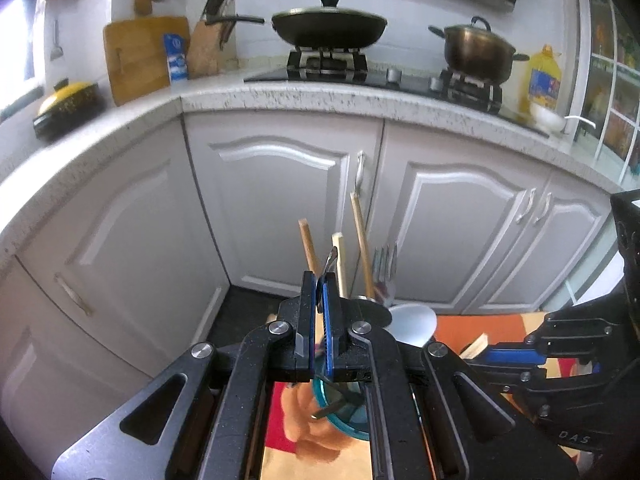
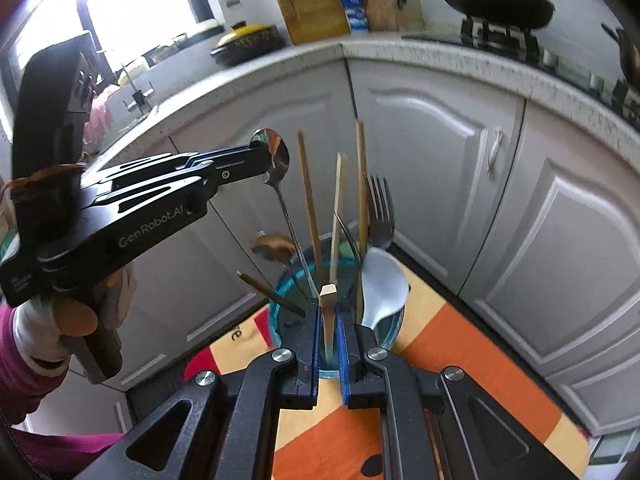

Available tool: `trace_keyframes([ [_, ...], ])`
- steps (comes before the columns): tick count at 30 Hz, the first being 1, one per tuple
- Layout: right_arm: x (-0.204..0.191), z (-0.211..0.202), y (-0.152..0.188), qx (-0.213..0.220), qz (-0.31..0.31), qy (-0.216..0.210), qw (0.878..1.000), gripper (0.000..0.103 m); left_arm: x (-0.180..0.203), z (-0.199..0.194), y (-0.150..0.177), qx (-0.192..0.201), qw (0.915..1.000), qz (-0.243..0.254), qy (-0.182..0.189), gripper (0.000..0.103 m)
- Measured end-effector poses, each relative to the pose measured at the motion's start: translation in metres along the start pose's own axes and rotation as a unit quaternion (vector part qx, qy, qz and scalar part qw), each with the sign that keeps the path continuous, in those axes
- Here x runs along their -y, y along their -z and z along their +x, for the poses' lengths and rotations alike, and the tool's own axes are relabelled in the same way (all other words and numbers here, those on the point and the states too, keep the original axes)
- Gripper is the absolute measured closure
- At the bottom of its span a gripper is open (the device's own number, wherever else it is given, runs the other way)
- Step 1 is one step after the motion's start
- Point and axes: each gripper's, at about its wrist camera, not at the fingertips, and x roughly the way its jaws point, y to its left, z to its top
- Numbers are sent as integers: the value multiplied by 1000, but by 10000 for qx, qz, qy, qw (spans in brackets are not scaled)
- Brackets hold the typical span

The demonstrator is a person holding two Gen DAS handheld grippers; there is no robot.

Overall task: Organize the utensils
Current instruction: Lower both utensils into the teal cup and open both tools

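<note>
Underneath, an orange mat [image 2: 460, 344]; beyond, white cabinets [image 1: 280, 200].

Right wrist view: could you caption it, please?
Left gripper holds spoon over glass; right gripper grips chopstick.

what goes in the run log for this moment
left tool: shut on metal spoon | right tool: shut on chopstick | both over blue glass cup

Daylight enters from a window [image 2: 120, 20] at 10 o'clock in the right wrist view and overexposes it. Both views show strong fisheye bending and dark vignetting at the edges. The bench edge [image 1: 320, 98] is sharp; nearby utensils show motion blur.
</note>
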Motion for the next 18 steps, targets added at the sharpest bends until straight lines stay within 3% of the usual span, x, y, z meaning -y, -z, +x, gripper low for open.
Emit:
trace_keyframes([
  [9, 16, 10, 14, -27, 351, -65, 9994, 96, 1, 11, 6, -308, 9991, -275, 101, 100],
  [10, 17, 8, 16, -9, 370, -73, 9993, 94, -1, 10, 6, -324, 9988, -359, 101, 98],
  [11, 16, 7, 16, 4, 372, -66, 9993, 84, -2, 9, 6, -309, 9986, -414, 100, 96],
  [13, 16, 5, 18, 31, 404, -80, 9991, 74, -3, 4, 6, -243, 9985, -470, 110, 84],
  [15, 15, 3, 20, 46, 439, -119, 9990, 74, -3, -3, 6, -160, 9985, -499, 168, 70],
  [18, 14, 0, 23, 77, 440, -99, 9990, 74, -2, -13, 7, -79, 9985, -497, 205, 66],
])
